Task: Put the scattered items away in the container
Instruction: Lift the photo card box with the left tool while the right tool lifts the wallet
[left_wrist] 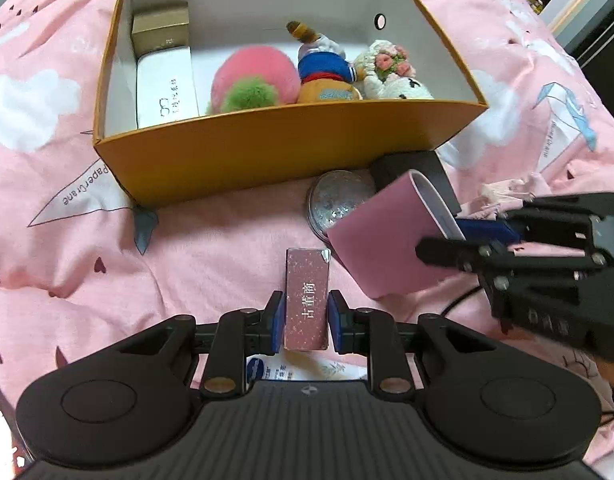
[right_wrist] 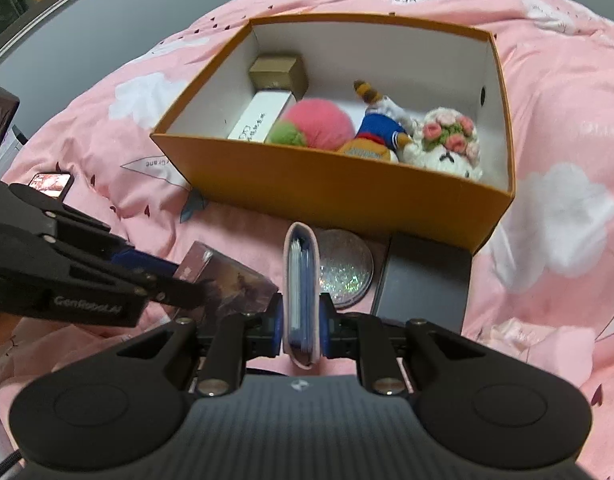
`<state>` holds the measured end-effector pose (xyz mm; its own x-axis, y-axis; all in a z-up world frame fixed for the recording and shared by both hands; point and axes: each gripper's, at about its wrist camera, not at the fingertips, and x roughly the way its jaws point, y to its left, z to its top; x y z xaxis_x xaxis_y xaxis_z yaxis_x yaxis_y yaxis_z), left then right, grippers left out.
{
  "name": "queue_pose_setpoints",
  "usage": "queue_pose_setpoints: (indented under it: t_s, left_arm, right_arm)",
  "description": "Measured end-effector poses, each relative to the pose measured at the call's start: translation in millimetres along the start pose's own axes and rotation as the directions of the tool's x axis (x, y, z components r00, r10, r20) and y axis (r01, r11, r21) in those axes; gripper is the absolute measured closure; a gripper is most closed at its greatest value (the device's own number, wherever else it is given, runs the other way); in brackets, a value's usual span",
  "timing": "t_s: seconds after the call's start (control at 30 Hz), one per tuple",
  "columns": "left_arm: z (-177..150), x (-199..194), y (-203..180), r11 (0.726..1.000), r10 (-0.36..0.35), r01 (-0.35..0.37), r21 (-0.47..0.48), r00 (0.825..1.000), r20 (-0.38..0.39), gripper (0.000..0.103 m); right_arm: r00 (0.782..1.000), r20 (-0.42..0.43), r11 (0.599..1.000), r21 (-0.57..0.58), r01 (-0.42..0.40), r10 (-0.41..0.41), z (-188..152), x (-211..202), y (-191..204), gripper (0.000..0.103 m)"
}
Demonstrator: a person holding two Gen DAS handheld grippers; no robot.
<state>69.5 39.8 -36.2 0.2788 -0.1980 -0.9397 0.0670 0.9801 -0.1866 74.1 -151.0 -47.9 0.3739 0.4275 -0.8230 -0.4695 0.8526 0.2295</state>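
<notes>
Orange box point(left_wrist: 291, 148) sits open on the pink quilt point(left_wrist: 187, 248); it serves as the landmark.

Left gripper point(left_wrist: 306, 316) is clamped on a small pink carton point(left_wrist: 307, 300), held upright by its narrow sides just in front of the box, probably so it can drop in on end.

Right gripper point(right_wrist: 301, 320) pinches a pink wallet point(right_wrist: 301, 292) edge-on, also in front of the box, to the carton's right. The thin grip likely keeps its cards from spilling.

Inside the box: 2 small cases along the left wall, 3 plush toys point(left_wrist: 331, 68) toward the right, so floor space remains in the middle.

A glitter disc point(right_wrist: 345, 272) and a black case point(right_wrist: 423, 284) lie against the box's front wall, both yet to go in.
</notes>
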Motion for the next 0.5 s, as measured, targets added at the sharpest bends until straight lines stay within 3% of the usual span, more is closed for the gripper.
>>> queue_pose_setpoints:
  t_s: [0.23,0.5]
  left_arm:
    - [2.9,7.5,-3.4,1.000,0.020,-0.020,0.011,1.000,0.001,0.076]
    - [7.5,-29.9,-4.5,1.000,-0.001,0.000,0.008,0.993,0.120,0.077]
  right_arm:
    - [1.000,0.002,1.000,0.010,-0.010,0.010,0.3,0.1,-3.0,0.084]
    - [0.997,0.078,0.995,0.091,-0.028,0.021,10.5,-26.8,-17.9,0.084]
